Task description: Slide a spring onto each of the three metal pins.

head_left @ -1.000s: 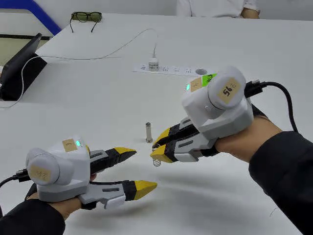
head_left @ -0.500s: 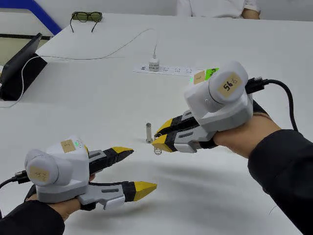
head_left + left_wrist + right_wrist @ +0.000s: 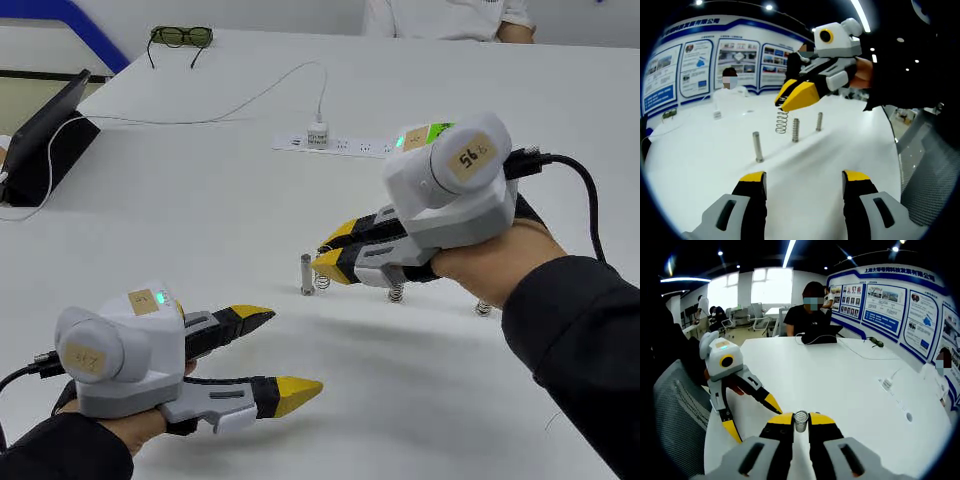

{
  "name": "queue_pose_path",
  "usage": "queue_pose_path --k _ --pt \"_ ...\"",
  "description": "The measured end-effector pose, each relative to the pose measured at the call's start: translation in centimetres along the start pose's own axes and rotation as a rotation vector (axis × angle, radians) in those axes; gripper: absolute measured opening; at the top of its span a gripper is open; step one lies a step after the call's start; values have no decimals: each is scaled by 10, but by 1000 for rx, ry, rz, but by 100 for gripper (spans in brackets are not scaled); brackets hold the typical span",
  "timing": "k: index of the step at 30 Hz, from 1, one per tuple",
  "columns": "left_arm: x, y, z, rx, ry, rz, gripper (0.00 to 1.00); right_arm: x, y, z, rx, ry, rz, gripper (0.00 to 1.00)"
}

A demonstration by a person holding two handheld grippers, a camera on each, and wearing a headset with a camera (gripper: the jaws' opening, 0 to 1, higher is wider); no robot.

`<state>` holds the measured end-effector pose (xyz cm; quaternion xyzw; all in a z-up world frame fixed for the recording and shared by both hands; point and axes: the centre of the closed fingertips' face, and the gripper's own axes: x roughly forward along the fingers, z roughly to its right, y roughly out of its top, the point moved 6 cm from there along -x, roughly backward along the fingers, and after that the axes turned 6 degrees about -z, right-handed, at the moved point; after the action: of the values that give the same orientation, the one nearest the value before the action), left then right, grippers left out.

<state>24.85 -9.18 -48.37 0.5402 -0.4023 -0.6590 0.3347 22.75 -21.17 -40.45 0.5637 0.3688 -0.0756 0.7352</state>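
Right gripper [image 3: 325,255] is hovering raised, tipping down to the left, jaws pinching a spring [image 3: 322,282]. Left gripper [image 3: 288,350] is hanging low, jaws spread wide, pointing right.

A wide white bench [image 3: 200,210] runs across the room, its top plain and matt. Near its far edge lie a pair of dark glasses [image 3: 181,36], and a white power strip [image 3: 345,146] sits further in with a thin white cable [image 3: 240,105] curving away from it. A black screen [image 3: 45,125] stands tilted at the left edge. In the right gripper view, white and blue display boards [image 3: 890,305] line one wall, bright windows [image 3: 755,287] glow at the far end, and a strip light [image 3: 789,252] crosses the dark ceiling among small spotlights. A grey mesh chair [image 3: 675,400] stands beside the bench, and a person [image 3: 812,315] sits at its far side behind a laptop [image 3: 820,335].
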Motion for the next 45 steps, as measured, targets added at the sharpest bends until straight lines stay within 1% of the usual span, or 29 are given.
queue_pose_path --k 4,9,13,25,30,42,45 --pt "1 0 0 -1 -1 0 62 3 6 7 1 -17 14 12" --pt "1 -1 1 -3 -2 -3 62 4 14 11 1 -35 29 12" --pt "1 -2 0 -3 -1 -2 62 9 16 17 11 -47 34 12" --pt "-1 -4 -2 -7 3 -4 62 21 16 22 30 -48 25 12" --pt "-1 -4 -2 -8 3 -4 62 27 13 22 36 -39 8 12" --pt "-4 -6 -4 -15 8 -5 62 35 7 21 52 -30 -14 12" --pt "-3 -6 -3 -15 7 -6 61 41 4 25 56 -25 -21 12"
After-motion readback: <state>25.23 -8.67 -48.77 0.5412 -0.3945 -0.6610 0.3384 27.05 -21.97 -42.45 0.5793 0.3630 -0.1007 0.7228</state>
